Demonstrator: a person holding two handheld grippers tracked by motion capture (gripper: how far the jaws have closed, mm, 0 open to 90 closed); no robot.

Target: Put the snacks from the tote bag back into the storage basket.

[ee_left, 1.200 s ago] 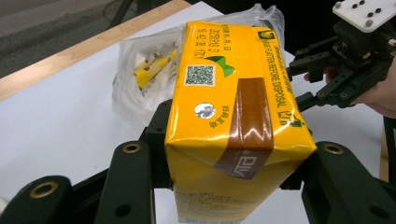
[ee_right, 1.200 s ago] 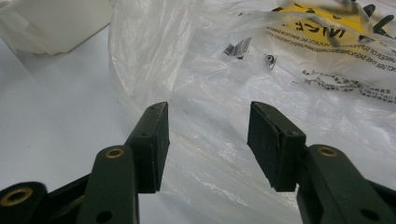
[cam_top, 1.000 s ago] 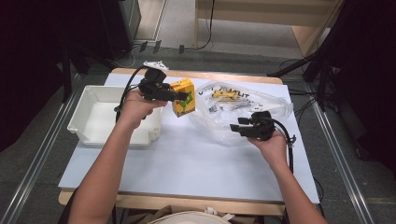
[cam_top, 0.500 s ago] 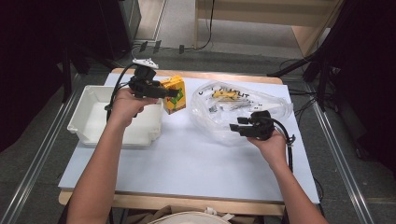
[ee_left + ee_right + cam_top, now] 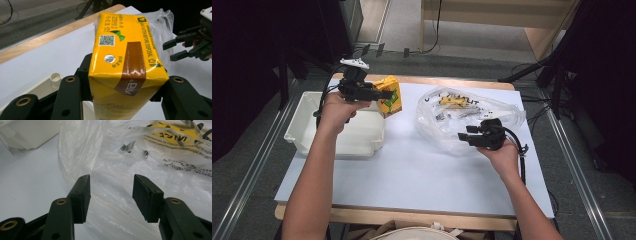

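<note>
Yellow juice carton (image 5: 125, 67) is clamped between the jaws of the left gripper (image 5: 379, 95) and held above the white tray's (image 5: 307, 125) far corner. Farther off, the right gripper (image 5: 111, 196) is held with jaws apart and empty, just at the clear plastic bag (image 5: 120, 162).

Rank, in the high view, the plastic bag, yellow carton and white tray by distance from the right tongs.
1. Plastic bag: right at the open right tongs.
2. Yellow carton: up-left, clamped in the left tongs.
3. White tray: far left.

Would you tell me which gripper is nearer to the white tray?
Left. The left gripper holds the yellow carton above the white tray; the right gripper is at the plastic bag.
</note>
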